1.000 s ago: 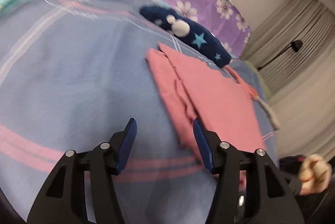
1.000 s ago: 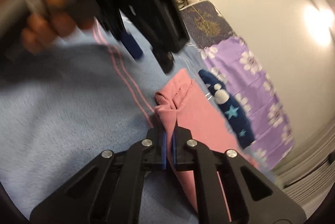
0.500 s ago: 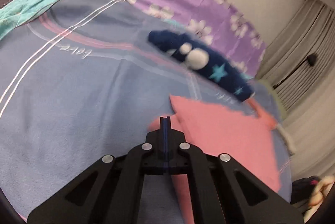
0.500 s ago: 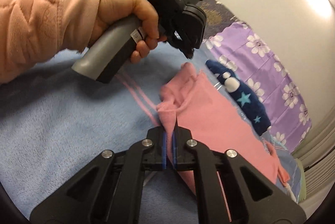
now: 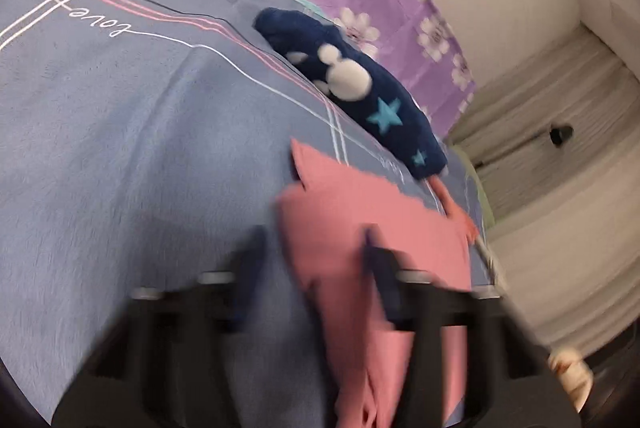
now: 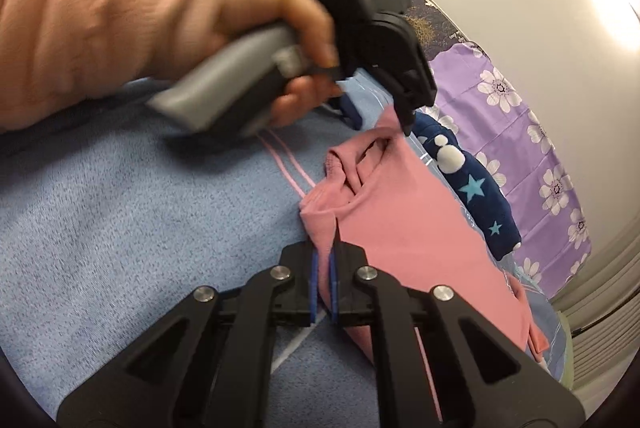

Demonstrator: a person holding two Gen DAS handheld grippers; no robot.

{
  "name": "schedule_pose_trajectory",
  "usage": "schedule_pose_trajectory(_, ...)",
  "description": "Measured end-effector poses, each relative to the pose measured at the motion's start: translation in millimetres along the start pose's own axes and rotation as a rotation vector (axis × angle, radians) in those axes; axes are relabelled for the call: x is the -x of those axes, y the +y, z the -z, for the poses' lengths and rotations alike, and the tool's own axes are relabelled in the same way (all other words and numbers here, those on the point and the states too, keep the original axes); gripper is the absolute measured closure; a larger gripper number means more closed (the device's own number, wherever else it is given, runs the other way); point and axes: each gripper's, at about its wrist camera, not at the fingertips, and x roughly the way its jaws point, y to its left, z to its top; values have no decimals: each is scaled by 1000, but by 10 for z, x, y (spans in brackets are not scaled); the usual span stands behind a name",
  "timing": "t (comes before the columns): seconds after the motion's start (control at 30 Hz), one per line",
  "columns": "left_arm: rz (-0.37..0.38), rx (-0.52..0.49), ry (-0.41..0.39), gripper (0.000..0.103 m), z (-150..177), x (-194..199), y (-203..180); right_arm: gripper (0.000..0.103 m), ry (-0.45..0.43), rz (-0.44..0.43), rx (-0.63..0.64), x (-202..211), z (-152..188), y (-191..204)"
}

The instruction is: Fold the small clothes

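Half a second ago the left gripper (image 5: 312,256) was pressed together at the far corner of the pink garment (image 6: 400,224); now, though blurred, it looks spread, straddling that edge without pinching; the right gripper (image 6: 324,280) stays clamped on the near corner; the garment lies flat on the bed (image 5: 120,156); the fold likely waits on a fresh left grip.

Garment (image 6: 404,228) flat on blanket (image 6: 120,228), plush toy (image 6: 472,188) just behind it, floral sheet (image 6: 532,132) beyond
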Motion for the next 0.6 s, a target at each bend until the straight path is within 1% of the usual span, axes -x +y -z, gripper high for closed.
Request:
schedule_pose_trajectory(0.03, -23, 10, -7, 98, -51, -17, 10, 99, 0, 2, 0, -1, -1, -5)
schedule_pose_trajectory(0.13, -24, -6, -53, 98, -60, 33, -3, 99, -6, 6, 2, 0, 9, -10)
schedule_pose_trajectory(0.17, -36, -15, -61, 98, -34, 40, -7, 99, -3, 3, 3, -13, 12, -5)
schedule_pose_trajectory(0.27, -70, -25, -56, 98, 12, 36, 28, 99, 9, -2, 13, -47, 16, 4)
schedule_pose_trajectory(0.3, -74, -14, -56, 95, 17, 45, 55, 99, 7, -2, 11, -44, 18, -2)
schedule_pose_trajectory(0.37, -88, 4, -66, 87, 7, 93, 90, 99, 6, -10, 3, -47, 21, -26)
schedule_pose_trajectory(0.4, -92, 8, -70, 78, 4, 132, 96, 99, 7, -14, 0, -50, 22, -38)
schedule_pose_trajectory(0.43, -95, 7, -70, 64, 1, 165, 100, 99, 8, -17, -2, -55, 23, -44)
schedule_pose_trajectory(0.5, -91, -10, -67, 52, 0, 220, 71, 98, 8, -20, -3, -61, 25, -48)
schedule_pose_trajectory(0.53, -79, -25, -59, 47, 7, 245, 49, 98, 8, -19, -3, -60, 24, -44)
schedule_pose_trajectory(0.6, -58, -40, -38, 42, 33, 265, 26, 98, 8, -21, -5, -62, 25, -47)
